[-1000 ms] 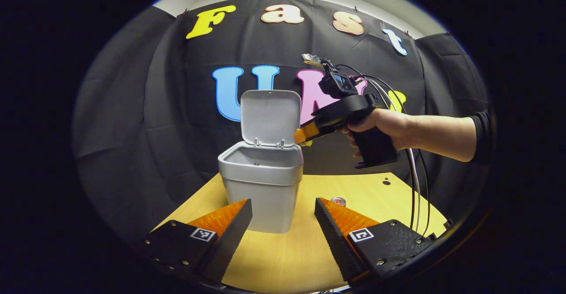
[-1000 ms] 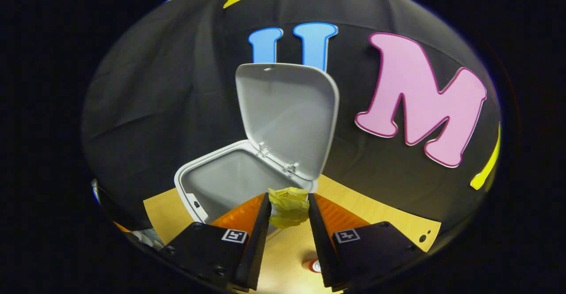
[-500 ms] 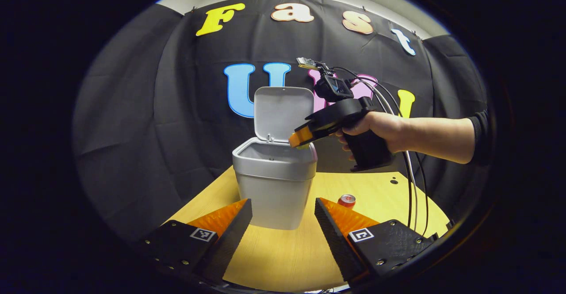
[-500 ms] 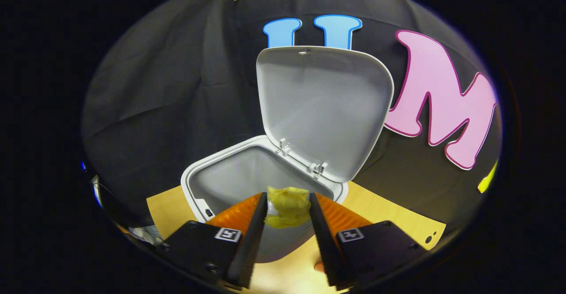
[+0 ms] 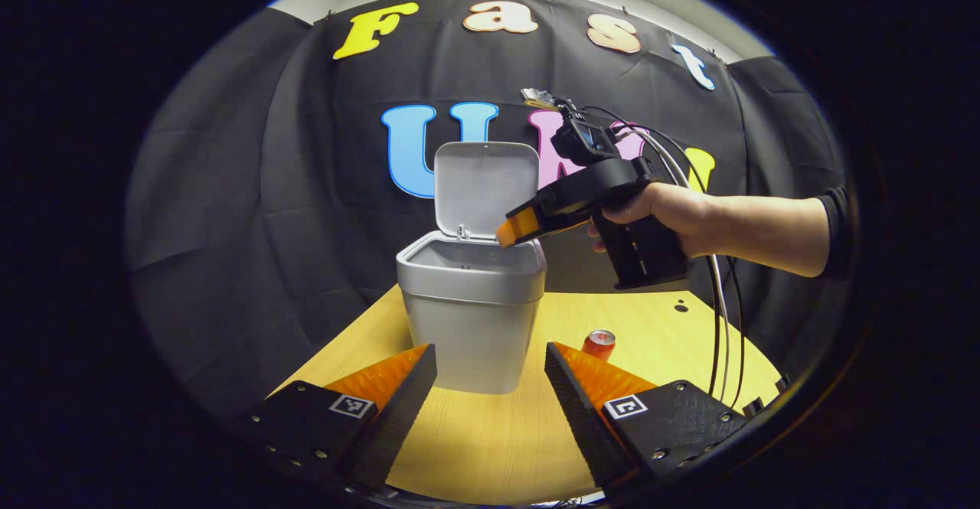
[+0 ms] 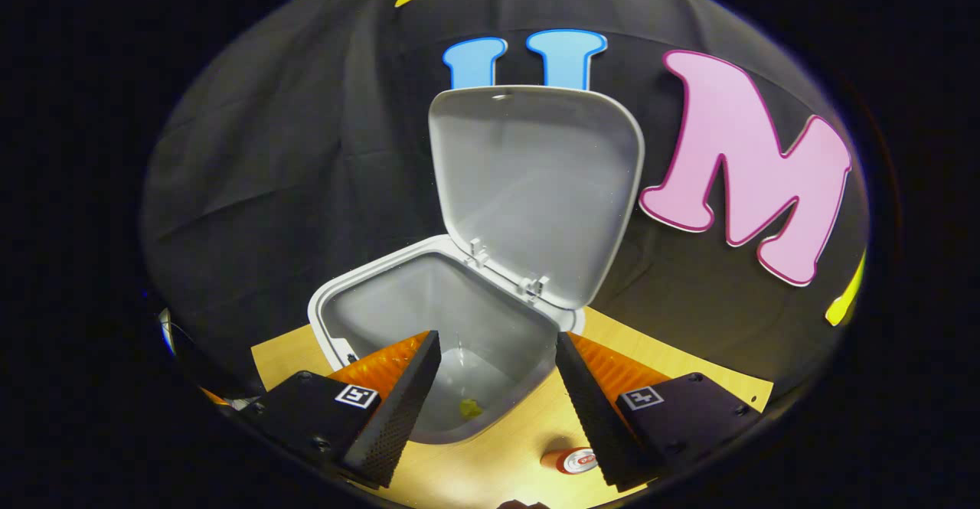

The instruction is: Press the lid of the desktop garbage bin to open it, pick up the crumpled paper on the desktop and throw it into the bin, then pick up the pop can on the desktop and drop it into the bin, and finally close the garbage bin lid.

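R claw [image 6: 490,386] spread wide w/ nothing between its fingers, poised just above the open mouth of the garbage bin [image 6: 337,314], pointing down into it. Crumpled paper [image 6: 469,408] lies at the bin's bottom, seen as a small yellow scrap between and below the R claw's fingers, apart from both. Lid [image 6: 536,187] stands upright on its hinges at the far side of the bin, just beyond the R claw. Pop can [image 6: 570,460] sits on the bench [image 6: 674,383], below the R claw near its own right finger, outside the bin; whether upright or tipped can't tell there. In left gripper view the L claw [image 5: 490,402] is also wide, empty, low over the bench [image 5: 490,448] and well back from the bin [image 5: 471,318], which stands straight ahead between its fingers. Lid [image 5: 482,187] up behind it. From there the R claw [image 5: 517,227] hangs over the bin's right rim, held by a hand [image 5: 666,214] coming in from the right; can [image 5: 599,344] stands upright just past the L claw's right finger, right of the bin, not touching it.
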`<state>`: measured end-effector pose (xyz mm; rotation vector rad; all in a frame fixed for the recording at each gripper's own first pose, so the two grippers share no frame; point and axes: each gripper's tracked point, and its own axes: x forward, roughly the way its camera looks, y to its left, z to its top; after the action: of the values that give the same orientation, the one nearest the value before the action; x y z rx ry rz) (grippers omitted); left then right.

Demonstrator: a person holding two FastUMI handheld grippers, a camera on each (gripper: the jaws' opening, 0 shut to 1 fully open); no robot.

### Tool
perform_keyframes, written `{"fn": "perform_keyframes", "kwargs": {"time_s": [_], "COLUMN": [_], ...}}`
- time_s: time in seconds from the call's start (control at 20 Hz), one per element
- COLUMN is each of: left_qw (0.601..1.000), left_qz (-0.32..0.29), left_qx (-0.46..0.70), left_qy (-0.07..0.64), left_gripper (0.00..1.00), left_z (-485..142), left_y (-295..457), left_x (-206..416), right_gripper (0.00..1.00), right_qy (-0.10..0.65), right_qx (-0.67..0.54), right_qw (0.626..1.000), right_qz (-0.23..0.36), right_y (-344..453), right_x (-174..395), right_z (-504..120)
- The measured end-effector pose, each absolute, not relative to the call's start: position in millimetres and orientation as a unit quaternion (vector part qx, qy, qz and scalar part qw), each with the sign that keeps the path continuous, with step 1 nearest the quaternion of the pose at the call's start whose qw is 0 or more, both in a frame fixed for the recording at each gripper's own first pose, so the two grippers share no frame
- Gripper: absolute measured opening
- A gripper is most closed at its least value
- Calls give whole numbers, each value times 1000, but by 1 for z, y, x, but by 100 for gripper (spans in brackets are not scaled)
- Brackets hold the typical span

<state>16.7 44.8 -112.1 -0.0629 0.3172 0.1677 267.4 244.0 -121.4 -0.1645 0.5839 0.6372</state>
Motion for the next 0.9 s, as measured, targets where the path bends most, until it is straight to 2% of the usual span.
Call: {"fn": "perform_keyframes", "kwargs": {"time_s": [0.2,0.55,0.75,0.9], "left_qw": [984,984,981,977], "left_qz": [49,-31,-63,-81], "left_qx": [-11,4,6,4], "left_qy": [173,175,186,197], "left_gripper": [93,93,93,93], "left_z": [-133,-154,-187,-217], "left_y": [32,-12,-39,-57], "left_x": [32,69,101,127], "right_gripper": [98,99,98,98], "right_qy": [254,161,108,98], "right_qx": [-73,-62,-38,-46], "right_qw": [928,973,991,993], "right_qz": [262,151,70,37], "right_y": [199,88,13,-27], "right_x": [271,260,234,205], "right_z": [-113,-79,-71,-93]}}
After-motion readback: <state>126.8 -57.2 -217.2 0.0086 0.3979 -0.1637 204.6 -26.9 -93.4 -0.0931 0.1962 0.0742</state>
